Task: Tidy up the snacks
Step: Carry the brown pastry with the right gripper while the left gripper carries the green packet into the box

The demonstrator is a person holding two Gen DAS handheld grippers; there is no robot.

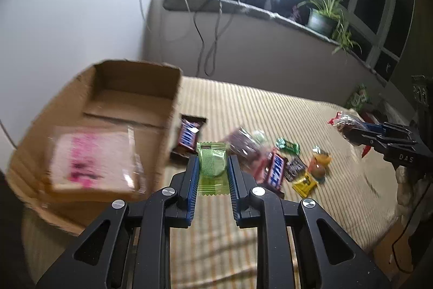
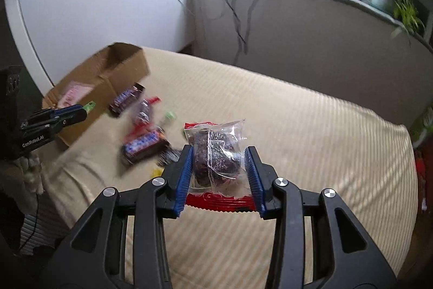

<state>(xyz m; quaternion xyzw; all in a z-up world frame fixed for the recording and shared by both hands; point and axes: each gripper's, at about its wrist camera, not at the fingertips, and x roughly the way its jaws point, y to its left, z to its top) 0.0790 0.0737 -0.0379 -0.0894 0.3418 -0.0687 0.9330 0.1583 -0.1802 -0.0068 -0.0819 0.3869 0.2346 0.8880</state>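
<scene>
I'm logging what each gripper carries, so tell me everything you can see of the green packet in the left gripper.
The green packet is a small sealed wrapper, glossy like plastic film, with crimped zigzag ends and fine striped print. A round, paler green lump shows through its middle. It stands upright between the blue pads of the left gripper, which press on its two long sides; nothing else touches it. It is held above the striped cloth, right beside the open cardboard box. In the right wrist view only its tip shows.
</scene>
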